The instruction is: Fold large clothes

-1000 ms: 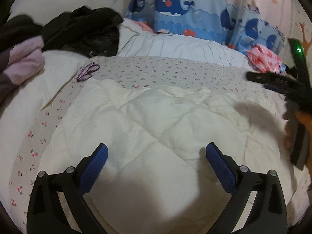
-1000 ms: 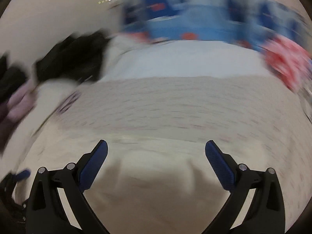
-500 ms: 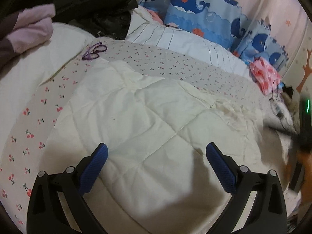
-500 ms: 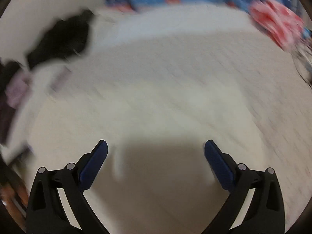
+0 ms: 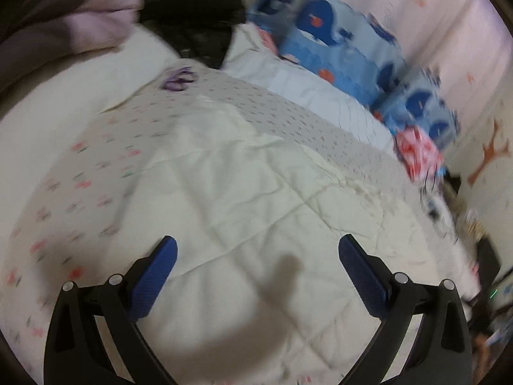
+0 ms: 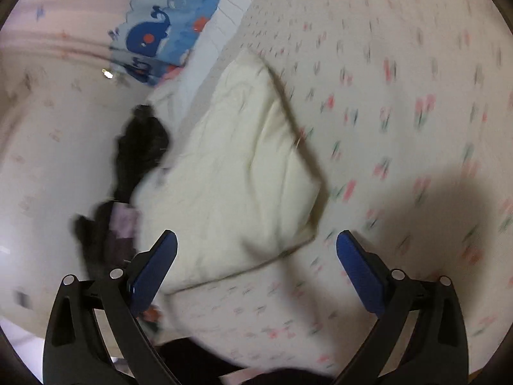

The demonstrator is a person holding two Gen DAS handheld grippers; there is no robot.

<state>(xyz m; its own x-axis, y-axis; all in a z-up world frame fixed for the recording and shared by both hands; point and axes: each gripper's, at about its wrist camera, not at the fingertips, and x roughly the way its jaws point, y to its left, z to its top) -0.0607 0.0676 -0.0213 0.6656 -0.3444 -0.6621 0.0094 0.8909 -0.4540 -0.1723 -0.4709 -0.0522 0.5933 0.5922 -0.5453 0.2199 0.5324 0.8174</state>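
Both tongs, left (image 5: 258, 252) and right (image 6: 256, 245), gape empty above the cream quilted garment (image 5: 256, 205)

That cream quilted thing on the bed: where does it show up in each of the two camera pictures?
Left wrist view: the cream quilted garment fills the centre, stretching down between the open left claw.
Right wrist view: it lies left of centre, just above the open right claw.
Shared landmark: the whale-print fabric behind the bed.

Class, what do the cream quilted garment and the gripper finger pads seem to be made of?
Cream quilted garment: soft padded fabric, matte, probably cotton or polyester; stitched seams and puffy creases show. Left gripper finger pads: blue, finely textured, likely rubber; the arms look like black plastic.
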